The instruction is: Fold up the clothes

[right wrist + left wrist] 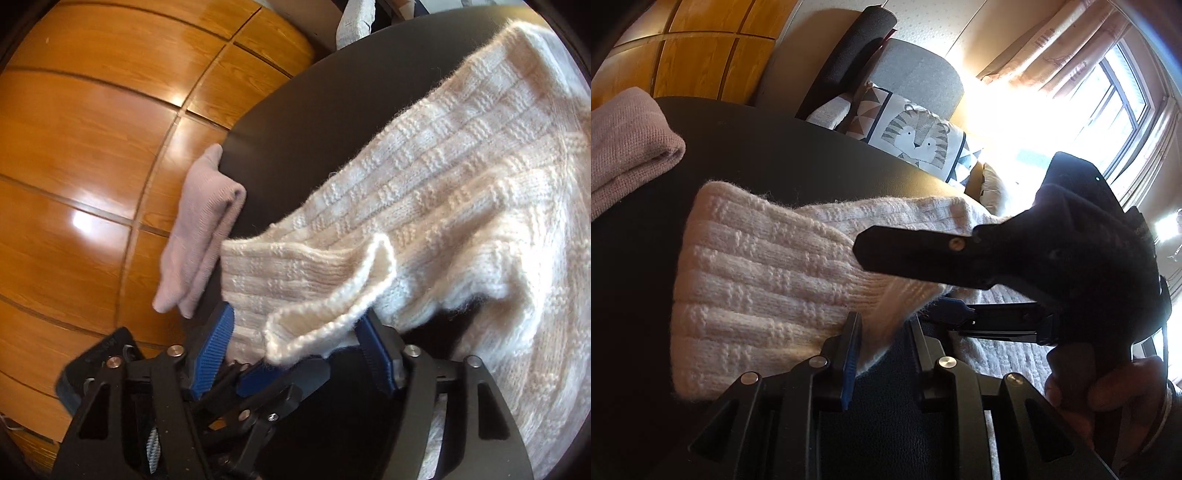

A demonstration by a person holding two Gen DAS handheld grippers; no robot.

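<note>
- the cream knit sweater (461, 192) lies across the dark round counter (303, 122), so i work it flat.
- my right gripper (299, 336) straddles its cuff, jaws apart, not yet pinching.
- my left gripper (882, 332) nips the sleeve edge, nearly together, to anchor it.
- the folded pink garment (201, 236) sits aside at the rim.

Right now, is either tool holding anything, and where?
Left gripper seems to pinch the white sweater's cuff; right gripper straddles it, unclamped.

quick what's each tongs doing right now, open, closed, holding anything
Left tongs: narrowly open, white knit sweater edge between the fingers; grip cannot be told.
Right tongs: part open around the sweater's cuff, pads not visibly pressing.
</note>
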